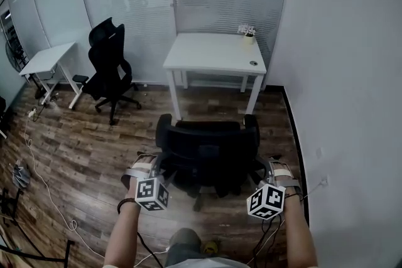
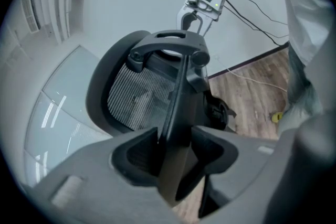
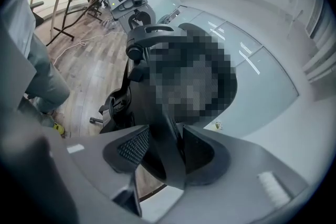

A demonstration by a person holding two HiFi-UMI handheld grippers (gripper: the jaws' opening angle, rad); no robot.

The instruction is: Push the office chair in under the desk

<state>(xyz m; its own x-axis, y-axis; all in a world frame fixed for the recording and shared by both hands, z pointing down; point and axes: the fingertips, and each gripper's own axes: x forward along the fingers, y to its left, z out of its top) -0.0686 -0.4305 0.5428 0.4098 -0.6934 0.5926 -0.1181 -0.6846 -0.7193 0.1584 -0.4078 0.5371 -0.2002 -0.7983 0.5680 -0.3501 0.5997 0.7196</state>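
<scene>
Lower-centre black mesh office chair (image 1: 207, 146) faced white rectangular desk (image 1: 210, 53) above; second black chair (image 1: 108, 66), second white desk (image 1: 45, 59) upper left; left tool (image 1: 151, 167), right tool (image 1: 274, 169) clenched backrest.

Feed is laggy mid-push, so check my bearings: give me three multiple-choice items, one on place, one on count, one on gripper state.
1. The office chair stands: A under the desk; B in front of it; C behind it.
2. Black chairs in the head view: A three; B one; C two.
3. The left gripper is: A shut on the chair's back edge; B open, empty; C holding a cable.
B, none of it is beneath the desktop. C, a second chair stands at left. A, the frame sits clamped between its jaws.
</scene>
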